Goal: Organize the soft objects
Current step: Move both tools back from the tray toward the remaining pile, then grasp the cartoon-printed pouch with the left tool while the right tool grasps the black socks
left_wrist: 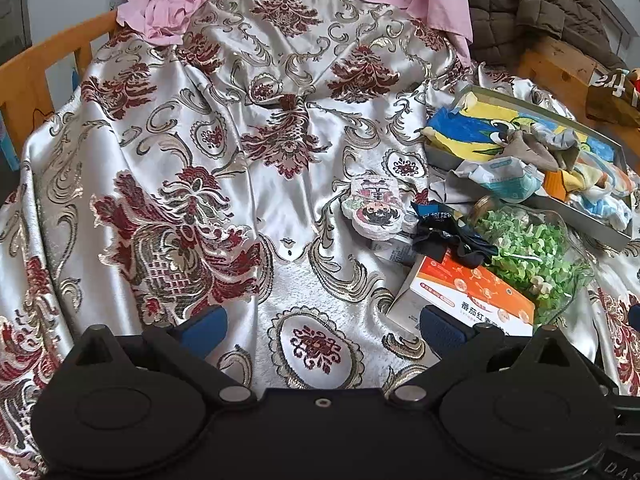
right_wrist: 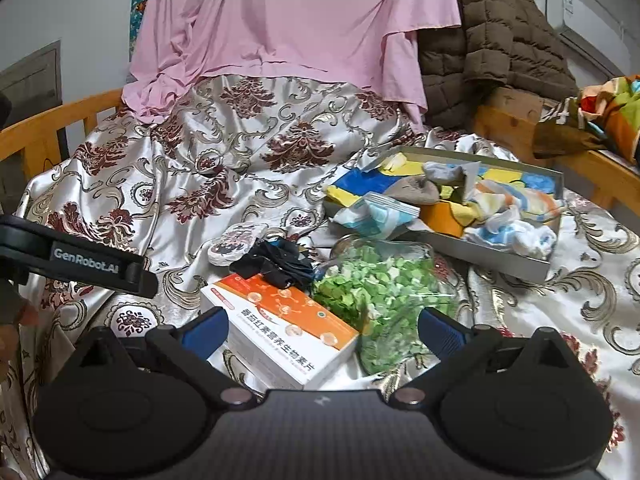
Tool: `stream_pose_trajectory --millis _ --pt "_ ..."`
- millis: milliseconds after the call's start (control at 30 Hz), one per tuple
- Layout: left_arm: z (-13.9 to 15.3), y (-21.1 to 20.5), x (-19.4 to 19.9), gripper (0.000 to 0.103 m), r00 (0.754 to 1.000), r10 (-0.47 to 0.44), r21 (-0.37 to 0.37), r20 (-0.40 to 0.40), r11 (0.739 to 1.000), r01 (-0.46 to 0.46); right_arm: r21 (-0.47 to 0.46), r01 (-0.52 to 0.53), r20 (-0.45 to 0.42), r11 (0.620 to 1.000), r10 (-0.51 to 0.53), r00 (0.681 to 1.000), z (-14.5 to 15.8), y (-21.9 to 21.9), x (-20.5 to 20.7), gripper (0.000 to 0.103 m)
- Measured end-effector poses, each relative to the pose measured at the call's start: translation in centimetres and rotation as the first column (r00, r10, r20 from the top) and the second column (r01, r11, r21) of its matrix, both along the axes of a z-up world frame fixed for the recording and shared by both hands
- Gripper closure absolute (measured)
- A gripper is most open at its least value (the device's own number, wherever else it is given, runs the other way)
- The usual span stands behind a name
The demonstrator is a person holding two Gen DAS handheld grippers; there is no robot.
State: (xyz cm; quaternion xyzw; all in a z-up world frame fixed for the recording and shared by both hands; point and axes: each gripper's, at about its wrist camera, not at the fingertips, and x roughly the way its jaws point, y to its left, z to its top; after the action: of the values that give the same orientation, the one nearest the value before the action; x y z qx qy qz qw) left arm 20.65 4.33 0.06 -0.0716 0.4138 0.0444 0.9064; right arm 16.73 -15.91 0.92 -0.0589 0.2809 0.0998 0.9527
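A grey tray (left_wrist: 580, 216) (right_wrist: 500, 258) on the patterned bedspread holds several soft items: a blue-yellow cloth (left_wrist: 460, 128) (right_wrist: 360, 184), grey socks (left_wrist: 536, 148) and a mask pack (right_wrist: 376, 212). In front of the tray lie a crumpled black cloth (left_wrist: 452, 240) (right_wrist: 276, 264) and a small printed cushion (left_wrist: 374, 212) (right_wrist: 236, 242). My left gripper (left_wrist: 322, 330) hovers open over bare bedspread, left of these items. My right gripper (right_wrist: 322, 332) is open above an orange-white box (right_wrist: 284, 324) (left_wrist: 468, 300) and a clear bag of green bits (right_wrist: 380, 292) (left_wrist: 528, 248). Neither holds anything.
A pink sheet (right_wrist: 288, 20) and a brown quilted coat (right_wrist: 500, 40) are piled at the back. Wooden rails (left_wrist: 40, 68) (right_wrist: 600, 172) run along both sides. The left gripper's black body (right_wrist: 80, 260) shows at the left in the right wrist view.
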Motion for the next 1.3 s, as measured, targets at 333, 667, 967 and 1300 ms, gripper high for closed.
stream_pose_trajectory --millis 333,667,967,1300 --pt "-0.5 0.2 3.4 0.001 0.991 -0.118 0.099 0.061 0.989 0.112 -0.049 -0.059 0.034 0.997 0.061 0.998 -1.2 1.3 3.2 0.0" --pt "-1.4 2.5 7.6 0.001 0.951 -0.261 0.037 0.167 0.965 0.258 -0.111 -0.197 0.061 0.974 0.204 0.977 -3.1 3.3 6.7 0.0" --pt "-3.3 4.0 12.1 0.001 0.956 -0.24 -0.174 0.166 0.948 0.268 -0.051 -0.223 0.031 0.974 0.224 0.974 -4.4 3.7 8.8 0.004" --pt "-5.3 3.2 16.1 0.003 0.96 -0.264 -0.291 0.093 0.915 0.28 -0.03 -0.235 0.016 0.972 0.236 0.972 -5.2 4.6 10.7 0.015"
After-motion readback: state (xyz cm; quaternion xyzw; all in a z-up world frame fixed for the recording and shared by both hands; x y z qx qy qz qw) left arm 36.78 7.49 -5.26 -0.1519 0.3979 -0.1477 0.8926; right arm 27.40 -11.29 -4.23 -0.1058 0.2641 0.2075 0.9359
